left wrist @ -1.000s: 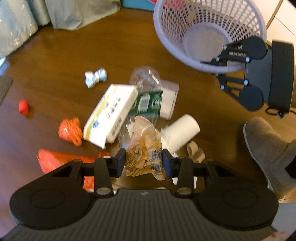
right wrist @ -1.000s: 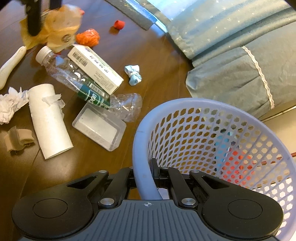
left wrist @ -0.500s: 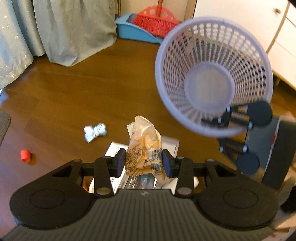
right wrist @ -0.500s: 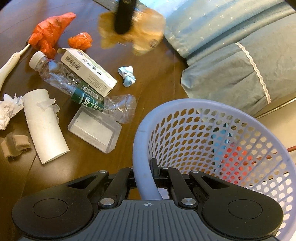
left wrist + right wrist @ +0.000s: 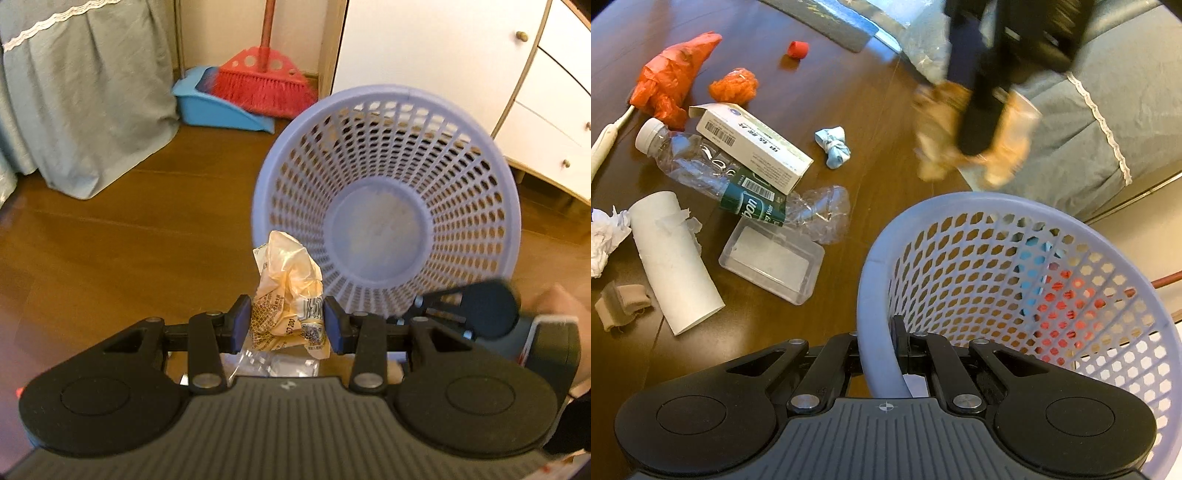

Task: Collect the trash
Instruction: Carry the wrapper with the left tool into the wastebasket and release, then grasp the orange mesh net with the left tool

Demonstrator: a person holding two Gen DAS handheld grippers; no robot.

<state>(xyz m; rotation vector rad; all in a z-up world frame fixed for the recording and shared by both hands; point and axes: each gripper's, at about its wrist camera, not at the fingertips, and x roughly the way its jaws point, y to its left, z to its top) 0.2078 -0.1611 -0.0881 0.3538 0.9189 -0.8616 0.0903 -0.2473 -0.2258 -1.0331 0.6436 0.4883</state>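
My left gripper [image 5: 287, 323] is shut on a crumpled yellowish wrapper [image 5: 288, 284] and holds it in the air just left of the lilac mesh basket [image 5: 388, 192], whose mouth tilts toward it. My right gripper [image 5: 879, 354] is shut on the basket's rim [image 5: 871, 295]. In the right wrist view the wrapper [image 5: 938, 147] and the left gripper's finger [image 5: 979, 122] show blurred above the basket. Nothing lies in the basket.
Trash lies on the brown floor: a clear bottle [image 5: 738, 181], a white carton [image 5: 753, 144], a paper roll [image 5: 672, 258], a clear lid [image 5: 772, 262], orange bags [image 5: 672, 74], a blue wad [image 5: 833, 146]. A bed skirt [image 5: 85, 96], red broom [image 5: 262, 77] and white cabinet [image 5: 443, 55] stand behind.
My left gripper has lifted the wrapper off the floor pile and swung it up and toward the basket. The right gripper keeps its hold on the rim, the basket tipping toward the wrapper.
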